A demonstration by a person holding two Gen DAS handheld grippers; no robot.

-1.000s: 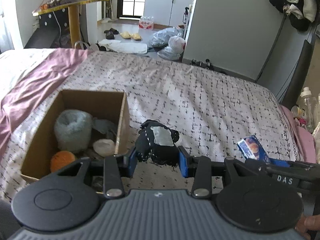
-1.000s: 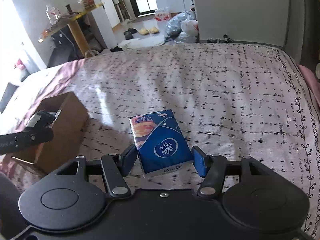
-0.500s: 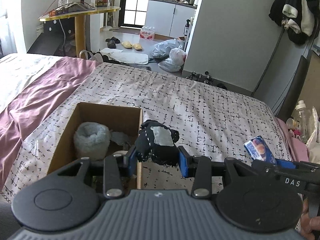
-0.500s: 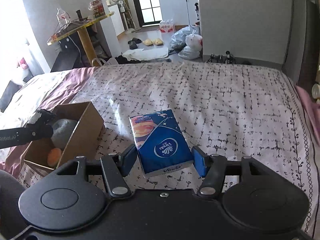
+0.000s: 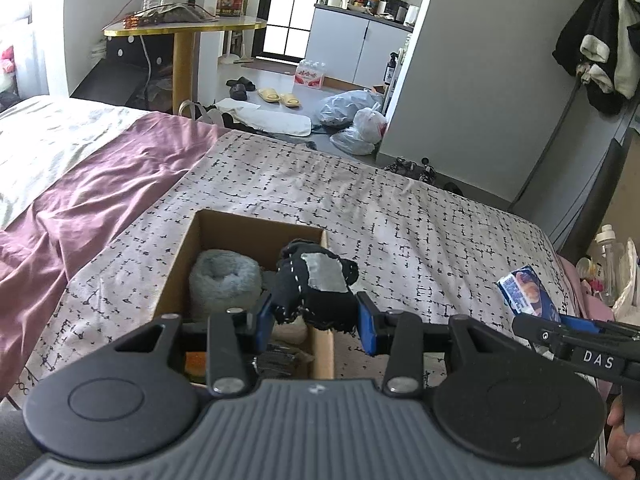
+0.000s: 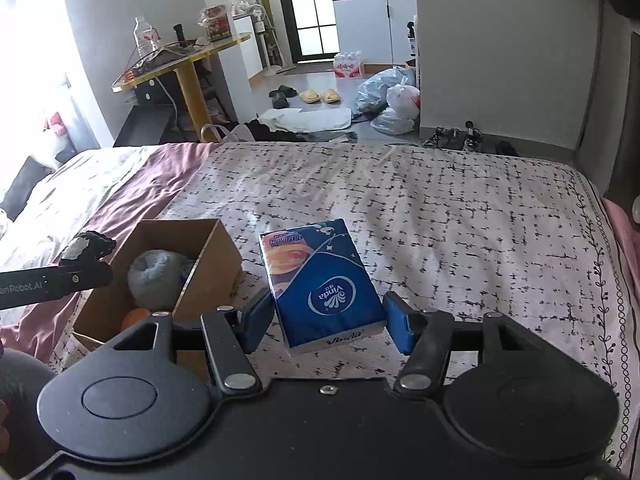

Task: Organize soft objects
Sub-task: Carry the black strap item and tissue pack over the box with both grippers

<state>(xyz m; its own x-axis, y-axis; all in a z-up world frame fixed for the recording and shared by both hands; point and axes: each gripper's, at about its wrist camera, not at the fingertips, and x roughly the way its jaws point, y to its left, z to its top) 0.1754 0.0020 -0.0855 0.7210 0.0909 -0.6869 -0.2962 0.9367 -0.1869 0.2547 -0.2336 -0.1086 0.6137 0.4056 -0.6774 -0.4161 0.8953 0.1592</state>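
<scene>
My left gripper (image 5: 316,322) is shut on a black fabric item with a grey patch (image 5: 316,292) and holds it above the right edge of an open cardboard box (image 5: 180,264) on the bed. The box holds a grey fluffy roll (image 5: 224,284), an orange item (image 5: 196,362) and other soft things. My right gripper (image 6: 326,322) is shut on a blue Vinda tissue pack (image 6: 320,280), held above the bed to the right of the box (image 6: 216,248). The tissue pack also shows in the left wrist view (image 5: 524,296).
The bed has a black-and-white patterned cover (image 5: 400,220) and a mauve sheet (image 5: 92,184) on the left. Bottles (image 5: 608,260) stand beside the bed on the right. A yellow table (image 5: 180,28), bags and shoes are on the floor beyond.
Both grippers have risen and moved left toward the box while keeping their loads. The black fabric item is now over the box's right edge instead of beside it.
</scene>
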